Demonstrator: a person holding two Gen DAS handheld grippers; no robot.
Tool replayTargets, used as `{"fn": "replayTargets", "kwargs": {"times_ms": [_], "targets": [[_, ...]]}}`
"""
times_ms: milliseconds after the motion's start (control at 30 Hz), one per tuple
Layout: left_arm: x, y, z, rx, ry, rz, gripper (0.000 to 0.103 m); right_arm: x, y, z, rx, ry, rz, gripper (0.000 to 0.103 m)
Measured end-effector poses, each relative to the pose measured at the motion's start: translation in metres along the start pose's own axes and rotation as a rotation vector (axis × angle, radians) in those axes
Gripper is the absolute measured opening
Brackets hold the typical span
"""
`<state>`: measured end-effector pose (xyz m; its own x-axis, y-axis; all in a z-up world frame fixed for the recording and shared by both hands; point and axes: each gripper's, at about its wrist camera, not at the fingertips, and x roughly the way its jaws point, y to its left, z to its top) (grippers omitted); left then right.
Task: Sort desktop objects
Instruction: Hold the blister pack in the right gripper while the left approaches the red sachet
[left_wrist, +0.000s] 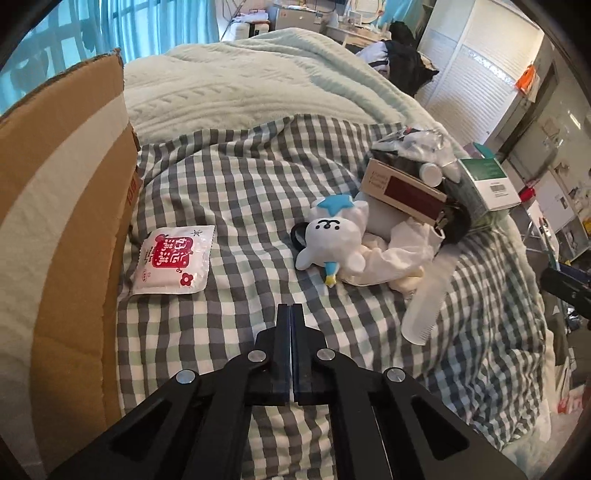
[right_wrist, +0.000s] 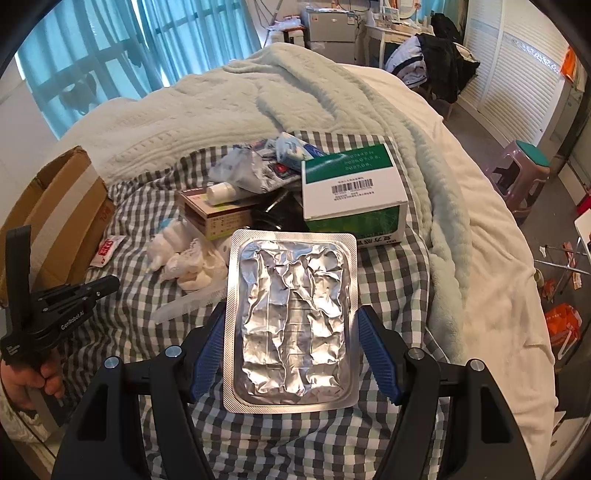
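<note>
My right gripper is shut on a silver foil blister pack, held flat above the checked cloth. My left gripper is shut and empty over the checked cloth; it also shows at the left of the right wrist view. Ahead of it lie a red-and-white sachet, a white plush toy, a clear comb, a brown box and a green-and-white box. The pile also shows in the right wrist view, with the green-and-white box and a small white bottle.
An open cardboard box stands at the left edge of the cloth; it also shows in the right wrist view. A pale knitted blanket covers the bed behind. A purple stool and floor clutter lie to the right.
</note>
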<state>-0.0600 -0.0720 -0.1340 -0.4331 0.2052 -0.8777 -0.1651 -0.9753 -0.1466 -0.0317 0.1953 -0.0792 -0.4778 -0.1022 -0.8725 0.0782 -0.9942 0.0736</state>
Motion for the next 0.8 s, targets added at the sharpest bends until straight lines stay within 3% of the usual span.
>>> {"fn": "replayTargets", "kwargs": {"times_ms": [300, 633, 733, 800], "targets": [[-0.012, 0.007, -0.006, -0.013, -0.016, 0.016, 0.000, -0.008, 0.007, -0.002, -0.008, -0.020, 0.024, 0.068], [-0.016, 0.005, -0.013, 0.045, -0.024, 0.040, 0.003, 0.005, 0.002, -0.003, 0.008, 0.003, 0.043, 0.068], [-0.016, 0.005, -0.016, 0.058, -0.028, 0.063, 0.026, 0.011, -0.001, -0.005, 0.015, 0.013, 0.056, 0.068], [-0.018, 0.006, -0.018, 0.068, -0.039, 0.101, 0.054, 0.015, -0.004, -0.007, 0.026, 0.022, 0.066, 0.068]]}}
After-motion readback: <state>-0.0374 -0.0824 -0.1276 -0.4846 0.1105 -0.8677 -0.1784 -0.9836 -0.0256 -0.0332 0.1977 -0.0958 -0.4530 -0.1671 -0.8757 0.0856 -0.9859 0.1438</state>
